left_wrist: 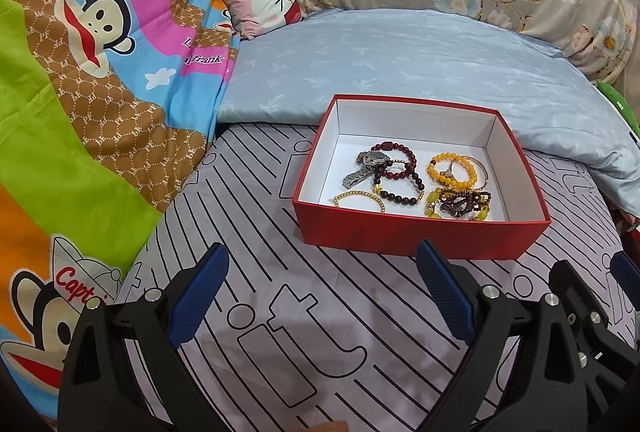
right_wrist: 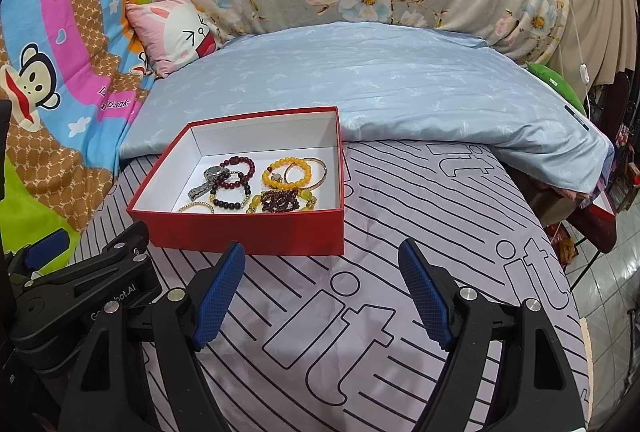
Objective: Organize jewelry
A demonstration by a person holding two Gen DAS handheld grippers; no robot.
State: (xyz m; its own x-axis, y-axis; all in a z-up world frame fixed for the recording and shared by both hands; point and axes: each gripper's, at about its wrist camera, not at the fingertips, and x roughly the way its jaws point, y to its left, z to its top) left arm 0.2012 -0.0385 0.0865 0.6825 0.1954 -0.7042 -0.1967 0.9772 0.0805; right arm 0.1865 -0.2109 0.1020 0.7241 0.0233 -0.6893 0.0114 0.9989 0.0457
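just ahead, both spread tongs, left tongs (left_wrist: 322,268) and right tongs (right_wrist: 322,264), face red box (right_wrist: 248,230) before blue pillow (right_wrist: 400,88).

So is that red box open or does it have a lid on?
Open. The red box has no lid on it; its white inside shows, with bracelets and a watch lying on the bottom.

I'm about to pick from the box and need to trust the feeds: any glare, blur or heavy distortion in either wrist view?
Left wrist view: the red box and its jewelry are sharp and evenly lit, with no glare; fisheye bends the sheet's stripes and darkens the corners. Right wrist view: equally sharp on the watch and the yellow bead bracelet; soft shadows lie under the open right gripper; edges curve strongly.
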